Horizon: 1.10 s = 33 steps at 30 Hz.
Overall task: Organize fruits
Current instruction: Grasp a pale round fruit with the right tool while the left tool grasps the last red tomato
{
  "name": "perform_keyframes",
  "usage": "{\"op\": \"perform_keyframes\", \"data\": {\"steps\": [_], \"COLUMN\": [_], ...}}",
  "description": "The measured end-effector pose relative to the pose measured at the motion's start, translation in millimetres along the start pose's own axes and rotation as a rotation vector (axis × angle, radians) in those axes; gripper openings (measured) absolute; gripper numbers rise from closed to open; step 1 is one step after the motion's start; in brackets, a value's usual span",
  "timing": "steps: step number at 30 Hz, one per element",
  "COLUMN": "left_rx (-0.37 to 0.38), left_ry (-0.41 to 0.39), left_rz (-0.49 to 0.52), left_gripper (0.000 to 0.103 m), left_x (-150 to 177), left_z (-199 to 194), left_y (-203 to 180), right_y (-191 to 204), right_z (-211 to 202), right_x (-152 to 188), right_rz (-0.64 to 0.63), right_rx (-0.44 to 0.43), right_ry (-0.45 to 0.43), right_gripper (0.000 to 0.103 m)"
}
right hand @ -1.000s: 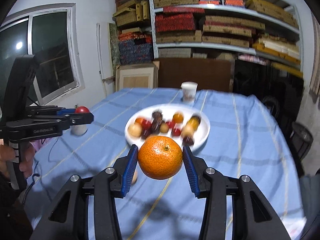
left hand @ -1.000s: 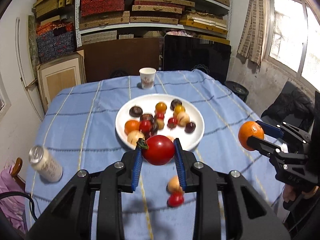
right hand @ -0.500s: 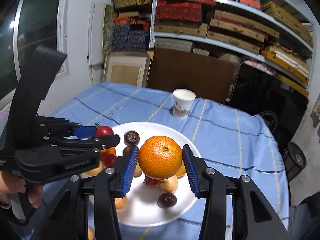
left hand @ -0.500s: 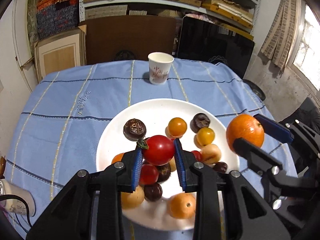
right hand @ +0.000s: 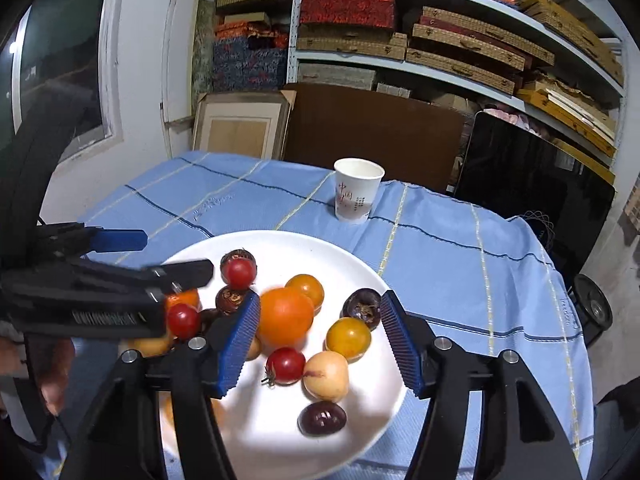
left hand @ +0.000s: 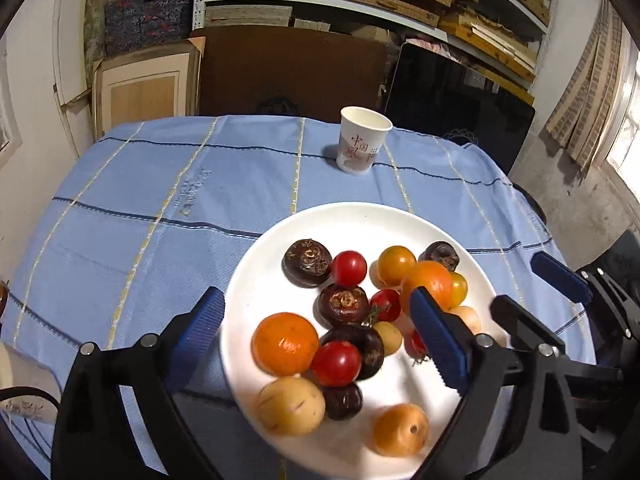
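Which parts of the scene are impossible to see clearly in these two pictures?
- Left wrist view: the plate's near rim is cut off by the lower edge and the left gripper.
- Right wrist view: fruit at the plate's left side sits behind the left gripper, so no count is possible.
- Right wrist view: the orange is blurred; contact with the right gripper's pad is unclear.
- Both views: the cup's small print is unreadable.

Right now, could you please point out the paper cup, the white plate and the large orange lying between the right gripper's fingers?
paper cup [right hand: 356, 196], right wrist view, on its printed side wall.
white plate [right hand: 280, 246], right wrist view, on the bare far rim.
large orange [right hand: 285, 316], right wrist view, on the middle of its peel.
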State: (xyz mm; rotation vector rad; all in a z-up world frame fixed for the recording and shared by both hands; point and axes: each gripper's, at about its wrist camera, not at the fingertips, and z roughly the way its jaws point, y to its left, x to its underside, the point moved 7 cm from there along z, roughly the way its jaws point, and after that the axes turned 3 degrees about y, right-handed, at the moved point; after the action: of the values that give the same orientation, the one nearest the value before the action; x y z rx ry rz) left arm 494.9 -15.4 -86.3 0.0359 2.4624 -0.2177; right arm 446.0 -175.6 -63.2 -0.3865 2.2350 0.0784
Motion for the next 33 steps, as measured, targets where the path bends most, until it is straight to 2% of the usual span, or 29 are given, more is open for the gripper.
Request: {"op": "perform_keyframes", "data": {"steps": [5, 8, 13, 18, 20, 21, 24, 27, 33], "left_rx": [-0.017, -0.020, -0.056, -0.055, -0.050, -0.047, -0.056, -0.035, 0.009], "left_ry": [-0.057, -0.057, -0.036, 0.026, 0.041, 0.045, 0.050, 0.055, 0.081], "left_rz": [0.051, 0.078, 0.128, 0.105, 0.074, 0.066, 0.066, 0.086, 0.185], "left_gripper": [0.092, 0.096, 0.096, 0.096, 0.096, 0.096, 0.096, 0.096, 0.096], "left_x": [28.2, 63.7, 130.8, 176.8, 183.7, 184.6, 185.2, 185.3, 192.5], "left_z": [-60.8, -87.2, -104.8, -96.1, -91.9, -90.3, -87.6, -86.6, -82.8], "left_y": [15.3, 24.5, 34.6, 46.6, 54.7, 56.4, 58.2, 49.2, 8.9], "right_y": [9.4, 39.5, 93.4, 108.7, 115.5, 117.5, 126.9, 123.2, 86.6], "right_z": [-58.6, -80.0, -74.4, -51.0, -41.7, -39.9, -37.7, -50.5, -99.9], "right_x": [29.8, 70.8, 121.9, 131.9, 134.7, 135.6, 135.9, 133.5, 140.0], "right_rz": [0.033, 0.022, 0.000, 0.043, 0.045, 0.048, 0.040, 0.018, 0.067], "right_rx": [-0.069, -0.133, -0.187, -0.199, -0.207, -0.219, -0.278, -0.233, -0.151], "right_ry": [-0.013, 0.029, 0.100, 0.161, 0.192, 0.199, 0.226, 0.174, 0.060], "right_gripper": [0.063, 0.064, 0.064, 0.064, 0.064, 0.060, 0.039, 0.039, 0.039]}}
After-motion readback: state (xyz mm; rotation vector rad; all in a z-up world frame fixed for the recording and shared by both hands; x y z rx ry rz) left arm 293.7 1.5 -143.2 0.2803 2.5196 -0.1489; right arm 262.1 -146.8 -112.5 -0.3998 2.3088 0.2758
